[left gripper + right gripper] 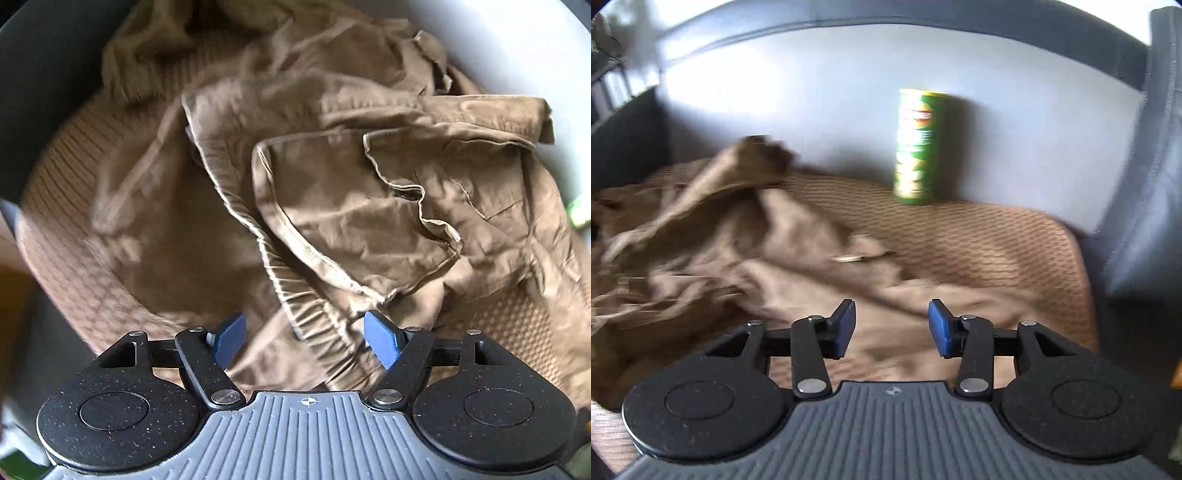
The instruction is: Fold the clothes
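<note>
Left hand-held gripper points almost straight down, jaws wide and empty, with the trousers crumpled right under and ahead of it, the elastic waistband running between the pads. Right hand-held gripper is half open and empty; the trousers lie ahead and to its left. The left is nearer.

Tan-brown garment lay crumpled, unfolded, on a ribbed brown mat; looked like trousers with an elastic gathered waistband, seamed pocket flaps, wrinkled all over. In the right wrist view it was heaped left, blurred.
</note>
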Demonstrator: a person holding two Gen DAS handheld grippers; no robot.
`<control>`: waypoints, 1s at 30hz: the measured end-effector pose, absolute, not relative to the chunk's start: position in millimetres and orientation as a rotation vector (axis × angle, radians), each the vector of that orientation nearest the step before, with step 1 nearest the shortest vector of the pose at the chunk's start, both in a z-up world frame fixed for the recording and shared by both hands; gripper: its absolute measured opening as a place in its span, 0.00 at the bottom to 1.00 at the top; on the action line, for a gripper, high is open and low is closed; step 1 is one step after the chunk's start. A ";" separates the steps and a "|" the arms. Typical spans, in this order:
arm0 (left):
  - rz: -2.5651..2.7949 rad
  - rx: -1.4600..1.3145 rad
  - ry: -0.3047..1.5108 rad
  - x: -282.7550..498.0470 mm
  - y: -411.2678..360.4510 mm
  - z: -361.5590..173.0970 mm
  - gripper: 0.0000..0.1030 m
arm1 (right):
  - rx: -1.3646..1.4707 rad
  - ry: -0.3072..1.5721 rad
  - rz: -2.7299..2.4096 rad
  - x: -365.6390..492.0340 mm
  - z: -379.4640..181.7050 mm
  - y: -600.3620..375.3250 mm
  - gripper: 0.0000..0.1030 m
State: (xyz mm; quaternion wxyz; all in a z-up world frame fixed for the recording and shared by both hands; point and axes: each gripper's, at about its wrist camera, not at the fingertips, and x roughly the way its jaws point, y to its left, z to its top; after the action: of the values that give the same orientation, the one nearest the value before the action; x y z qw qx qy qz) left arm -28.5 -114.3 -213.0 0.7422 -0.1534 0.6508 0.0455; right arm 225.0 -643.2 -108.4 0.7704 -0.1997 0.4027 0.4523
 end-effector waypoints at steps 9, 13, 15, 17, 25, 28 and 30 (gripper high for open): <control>-0.091 -0.484 1.397 -11.3 -140.5 -210.6 0.16 | -0.364 1.039 1.107 149.8 -117.1 -615.0 0.48; -0.271 -0.471 1.317 -15.0 -163.7 -158.7 0.15 | -0.440 1.083 1.297 95.2 -128.7 -602.3 0.48; -0.328 -0.476 1.299 -11.9 -178.0 -145.1 0.15 | -0.468 1.108 1.383 63.1 -136.3 -599.0 0.48; -0.376 -0.458 1.293 -8.5 -195.0 -138.6 0.15 | -0.453 1.108 1.425 39.3 -139.4 -596.0 0.48; -0.521 -0.315 1.295 -7.1 -248.9 -131.1 0.14 | -0.397 1.062 1.452 -22.4 -148.1 -573.1 0.48; -0.539 -0.289 1.299 -6.7 -252.6 -127.2 0.14 | -0.290 1.144 1.368 -22.3 -158.9 -557.9 0.52; -0.549 -0.291 1.313 -5.0 -252.3 -128.4 0.14 | -0.243 1.159 1.280 -19.6 -164.4 -553.3 0.52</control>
State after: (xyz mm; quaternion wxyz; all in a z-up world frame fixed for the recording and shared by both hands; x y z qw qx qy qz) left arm -5.0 -252.3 -128.4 0.7477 -0.1331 0.6001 -0.2511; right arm -19.6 -553.3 -164.4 0.6434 -0.1067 0.5088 0.5619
